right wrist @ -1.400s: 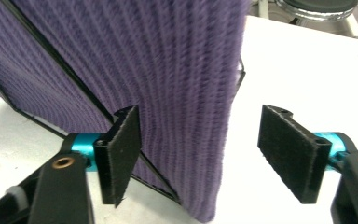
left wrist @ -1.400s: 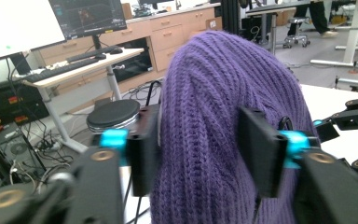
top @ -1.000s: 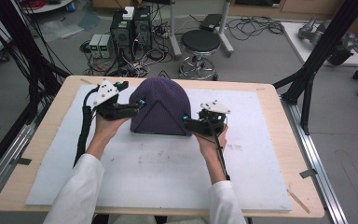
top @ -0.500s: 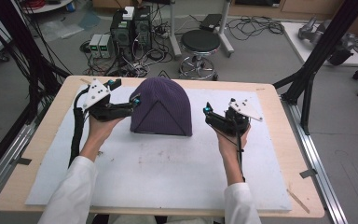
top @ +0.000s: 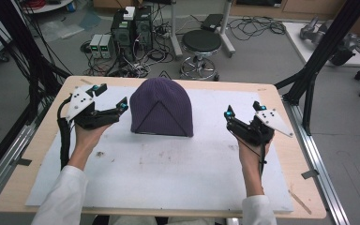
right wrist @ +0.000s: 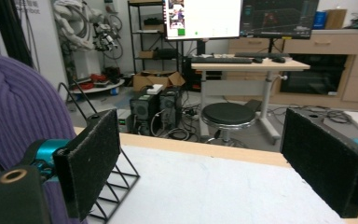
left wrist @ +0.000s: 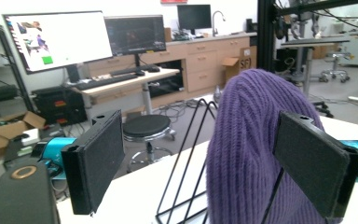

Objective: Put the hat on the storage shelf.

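- Sitting toward the far middle of the counter (top: pixel 47 187), the purple knit hat (top: pixel 161 112) is draped over a black wire stand (left wrist: pixel 186 154), with its rounded crown pointing to the far edge and its open hem facing the near edge.
- Left tongs (top: pixel 115 107) lie just beside the hat's left flank, tips aimed right at it; from the left gripper view the hat fills the space ahead and partly behind the right-hand jaw. Jaws stand wide apart and grip nothing.
- Right tongs (top: pixel 228 117) sit well apart from the hat's right flank, near the counter's right side, tips pointing left and far. Jaws are likewise spread wide and empty; in the right gripper view the hat (right wrist: pixel 18 121) is off at the left edge.
- Judging by this, the left hand is clearly nearer, so any grasp of the hat would most readily start from that side; the right tongs would have to travel leftward across bare white mat (top: pixel 178 178) first.
- Hat's long axis runs near to far, so both tongs approach it crosswise.
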`<state>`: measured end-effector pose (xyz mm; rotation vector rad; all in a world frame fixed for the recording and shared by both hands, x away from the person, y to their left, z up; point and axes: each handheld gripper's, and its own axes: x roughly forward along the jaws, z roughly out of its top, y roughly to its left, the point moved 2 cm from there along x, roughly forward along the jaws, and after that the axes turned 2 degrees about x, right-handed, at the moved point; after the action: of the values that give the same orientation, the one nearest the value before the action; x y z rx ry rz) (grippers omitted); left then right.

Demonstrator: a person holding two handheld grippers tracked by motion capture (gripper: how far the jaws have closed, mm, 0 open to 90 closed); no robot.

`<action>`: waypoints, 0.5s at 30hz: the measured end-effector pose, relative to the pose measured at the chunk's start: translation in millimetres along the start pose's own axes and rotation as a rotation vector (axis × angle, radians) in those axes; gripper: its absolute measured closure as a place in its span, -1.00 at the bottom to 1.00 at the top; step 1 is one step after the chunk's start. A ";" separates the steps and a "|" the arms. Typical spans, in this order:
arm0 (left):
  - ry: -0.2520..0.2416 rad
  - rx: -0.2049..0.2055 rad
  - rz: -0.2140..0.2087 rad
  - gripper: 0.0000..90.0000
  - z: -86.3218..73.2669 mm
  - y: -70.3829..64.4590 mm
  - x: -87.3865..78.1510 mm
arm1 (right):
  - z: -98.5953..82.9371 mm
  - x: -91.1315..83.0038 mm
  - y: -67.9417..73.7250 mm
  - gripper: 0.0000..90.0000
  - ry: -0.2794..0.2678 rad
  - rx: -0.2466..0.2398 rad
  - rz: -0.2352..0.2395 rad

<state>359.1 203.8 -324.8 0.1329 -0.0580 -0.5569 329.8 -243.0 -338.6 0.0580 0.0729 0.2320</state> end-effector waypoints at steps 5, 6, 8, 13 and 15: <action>0.018 0.003 0.026 -0.62 -7.3 1.9 -8.8 | -9.0 -8.4 -13.2 -0.74 0.021 0.031 -0.017; 0.018 0.006 0.029 -0.62 -8.2 2.2 -10.5 | -10.3 -10.6 -15.4 -0.74 0.005 0.032 -0.024; 0.006 -0.004 0.031 -0.62 -10.1 3.3 -15.8 | -13.1 -15.5 -18.4 -0.74 0.009 0.025 -0.047; -0.011 -0.024 0.033 -0.62 -14.4 7.8 -27.2 | -20.1 -26.5 -28.2 -0.74 0.016 0.060 -0.062; -0.017 -0.028 0.037 -0.61 -17.1 9.8 -32.3 | -23.4 -30.1 -31.4 -0.74 0.014 0.059 -0.071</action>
<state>338.3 231.0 -341.0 0.0995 -0.0695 -0.5216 305.9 -279.3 -362.0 0.1118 0.0951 0.1591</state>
